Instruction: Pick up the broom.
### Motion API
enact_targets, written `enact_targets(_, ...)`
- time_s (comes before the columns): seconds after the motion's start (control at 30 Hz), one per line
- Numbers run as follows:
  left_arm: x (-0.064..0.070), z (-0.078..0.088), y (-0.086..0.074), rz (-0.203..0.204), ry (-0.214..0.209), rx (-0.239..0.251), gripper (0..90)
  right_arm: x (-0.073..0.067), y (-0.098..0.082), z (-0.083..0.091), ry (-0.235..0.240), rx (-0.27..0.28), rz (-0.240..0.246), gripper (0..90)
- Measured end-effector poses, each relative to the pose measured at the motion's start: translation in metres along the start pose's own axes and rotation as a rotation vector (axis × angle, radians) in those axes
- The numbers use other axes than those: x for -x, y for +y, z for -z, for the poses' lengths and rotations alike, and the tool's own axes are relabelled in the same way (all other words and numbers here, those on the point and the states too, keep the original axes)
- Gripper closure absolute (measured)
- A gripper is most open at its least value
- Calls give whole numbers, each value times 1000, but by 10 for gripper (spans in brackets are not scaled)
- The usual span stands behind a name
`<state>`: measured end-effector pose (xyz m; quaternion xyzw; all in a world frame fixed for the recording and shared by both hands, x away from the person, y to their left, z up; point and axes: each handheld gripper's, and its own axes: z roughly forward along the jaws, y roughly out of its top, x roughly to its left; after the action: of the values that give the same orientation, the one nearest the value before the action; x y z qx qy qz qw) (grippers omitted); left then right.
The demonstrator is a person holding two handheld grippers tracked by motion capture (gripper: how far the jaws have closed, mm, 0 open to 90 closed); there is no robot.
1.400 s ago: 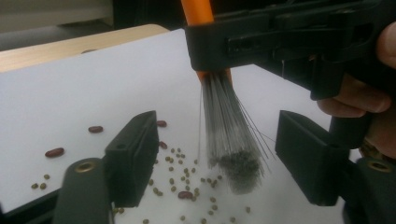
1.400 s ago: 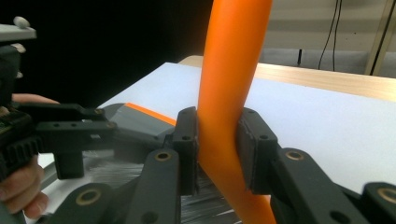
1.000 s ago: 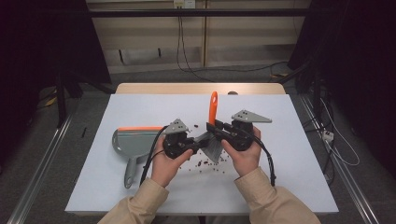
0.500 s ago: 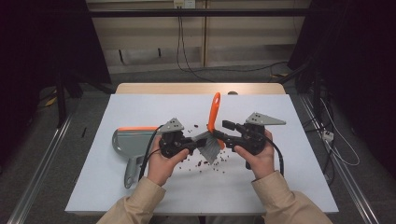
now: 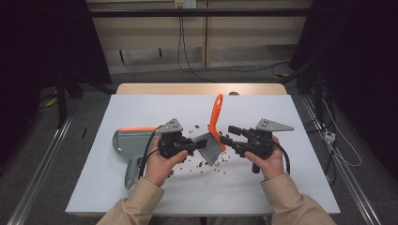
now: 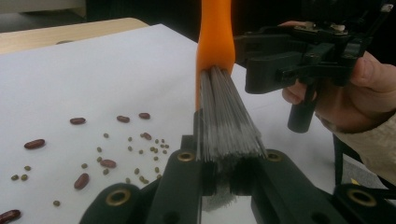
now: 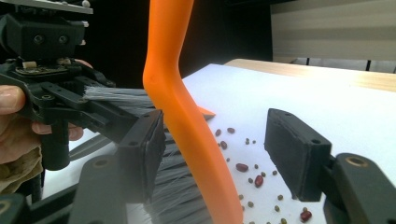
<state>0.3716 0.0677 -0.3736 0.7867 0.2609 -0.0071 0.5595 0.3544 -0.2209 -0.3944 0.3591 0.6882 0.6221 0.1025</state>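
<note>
Both grippers meet over the white table (image 5: 117, 187): the left gripper (image 5: 201, 144) squeezes the grey bristles of the orange brush (image 5: 215, 123), and the right gripper (image 5: 226, 137) has just opened around its handle above scattered beans (image 5: 202, 164).

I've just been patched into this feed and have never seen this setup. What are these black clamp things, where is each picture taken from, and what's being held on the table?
A person holds a handheld two-jaw gripper in each hand. One camera looks down from above; one rides on each gripper, looking along its jaws. The left gripper is shut on the grey bristles of an orange-handled brush. The right gripper has just been opening; its jaws stand apart around the handle without pressing it. Beans lie scattered on the white table, with a grey dustpan at the left.
</note>
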Motion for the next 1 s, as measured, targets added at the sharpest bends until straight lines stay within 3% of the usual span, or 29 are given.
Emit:
enact_targets(0.3,0,-1,0,-8,-8,-3,843,3,-3,-2,43,-24,-3,414)
enact_targets(0.57,0,-5,0,-8,-55,5,843,6,-7,-8,88,-59,-3,440)
enact_targets(0.83,-1,-6,1,-31,-120,17,843,7,-8,-10,207,-60,-12,500)
enact_targets(1.0,-1,-5,1,-38,-121,30,844,6,-9,-10,223,-85,12,568)
